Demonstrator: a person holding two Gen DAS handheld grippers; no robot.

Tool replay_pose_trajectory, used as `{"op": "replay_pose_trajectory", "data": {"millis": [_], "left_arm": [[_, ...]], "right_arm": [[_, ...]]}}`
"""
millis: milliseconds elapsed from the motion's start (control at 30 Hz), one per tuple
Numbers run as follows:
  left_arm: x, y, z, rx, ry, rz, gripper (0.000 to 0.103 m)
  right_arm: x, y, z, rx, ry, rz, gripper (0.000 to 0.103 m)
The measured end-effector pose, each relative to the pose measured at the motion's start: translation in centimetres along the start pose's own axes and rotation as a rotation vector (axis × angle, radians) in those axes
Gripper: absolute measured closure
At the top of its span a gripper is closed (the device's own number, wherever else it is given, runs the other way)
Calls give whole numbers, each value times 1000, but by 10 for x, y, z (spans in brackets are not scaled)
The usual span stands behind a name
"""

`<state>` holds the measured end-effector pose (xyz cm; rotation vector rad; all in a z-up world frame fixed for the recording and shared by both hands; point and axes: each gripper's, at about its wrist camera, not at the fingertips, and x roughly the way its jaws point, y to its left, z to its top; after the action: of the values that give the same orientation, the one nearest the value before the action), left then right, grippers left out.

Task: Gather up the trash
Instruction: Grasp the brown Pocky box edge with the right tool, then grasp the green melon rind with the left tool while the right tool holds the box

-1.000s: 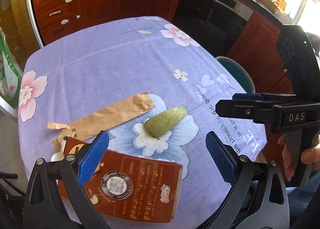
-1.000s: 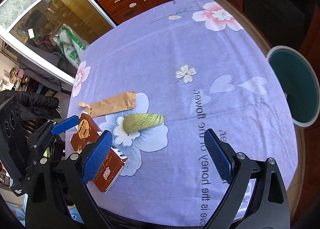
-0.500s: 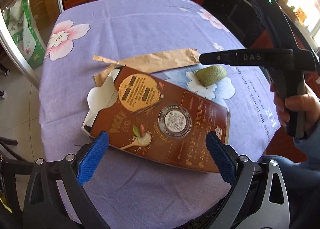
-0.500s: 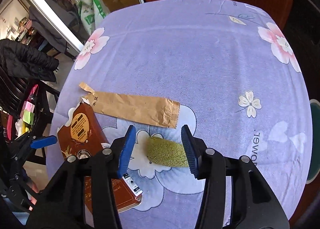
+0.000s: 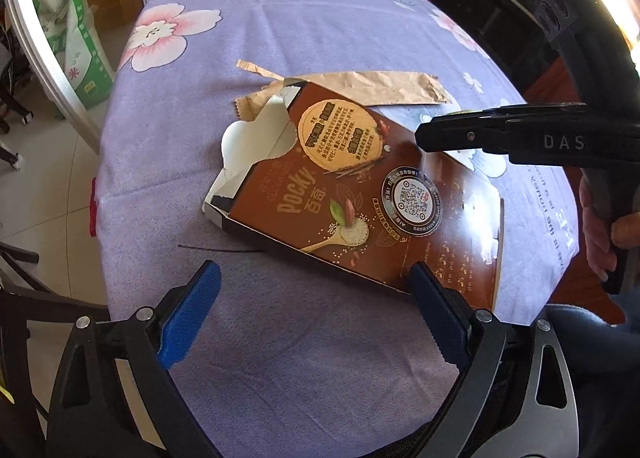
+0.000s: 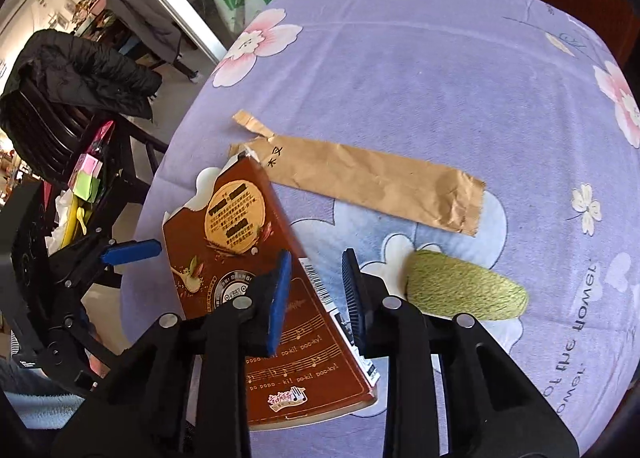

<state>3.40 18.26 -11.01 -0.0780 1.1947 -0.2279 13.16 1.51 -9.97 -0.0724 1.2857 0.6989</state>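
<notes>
Asker: Claws first, where?

Guide: Left claw point(image 5: 312, 318) gapes empty at the snack box's point(image 5: 360, 194) near edge. Right claw point(image 6: 316, 290) is closing astride its far long edge, not yet pinching. Beyond: paper sleeve point(image 6: 372, 182).

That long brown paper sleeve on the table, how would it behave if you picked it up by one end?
The paper sleeve lies flat and creased, so it is probably empty, very light and floppy. Its torn end looks weak and may rip further if pinched there.
</notes>
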Motion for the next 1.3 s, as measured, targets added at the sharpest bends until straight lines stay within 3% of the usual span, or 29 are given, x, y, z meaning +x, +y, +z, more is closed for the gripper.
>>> {"op": "replay_pose_trajectory", "data": {"millis": [200, 500, 667, 700, 767, 800, 900, 933, 1033, 1167, 1300], "left_arm": [[-5, -2, -8, 19, -23, 13, 11], [-15, 7, -26, 25, -44, 17, 11], [-18, 12, -37, 25, -48, 29, 11], [-17, 14, -40, 22, -41, 36, 13], [-15, 7, -45, 78, -35, 126, 25], [-15, 3, -47, 97, -31, 147, 25], [-17, 1, -43, 80, -19, 135, 28], [-19, 3, -42, 62, -20, 98, 28], [-29, 1, -32, 32, -56, 30, 28], [-37, -16, -9, 48, -118, -31, 26], [-26, -40, 19, 88, -122, -83, 26]], "right_arm": [[1, -4, -2, 44, 20, 54, 75], [11, 11, -10, 30, 81, 146, 52], [12, 25, -14, 19, 95, 221, 50], [11, 28, -15, 19, 96, 238, 48], [11, 34, -17, 8, 104, 238, 47], [12, 39, -19, 1, 109, 240, 47], [5, 55, -24, -34, 78, 214, 65], [-3, 60, -24, -44, 55, 223, 81], [-33, 67, -20, -83, -40, 143, 83], [-75, 39, -12, -12, -162, 76, 83], [-108, 0, -13, 75, -255, -25, 83]]}}
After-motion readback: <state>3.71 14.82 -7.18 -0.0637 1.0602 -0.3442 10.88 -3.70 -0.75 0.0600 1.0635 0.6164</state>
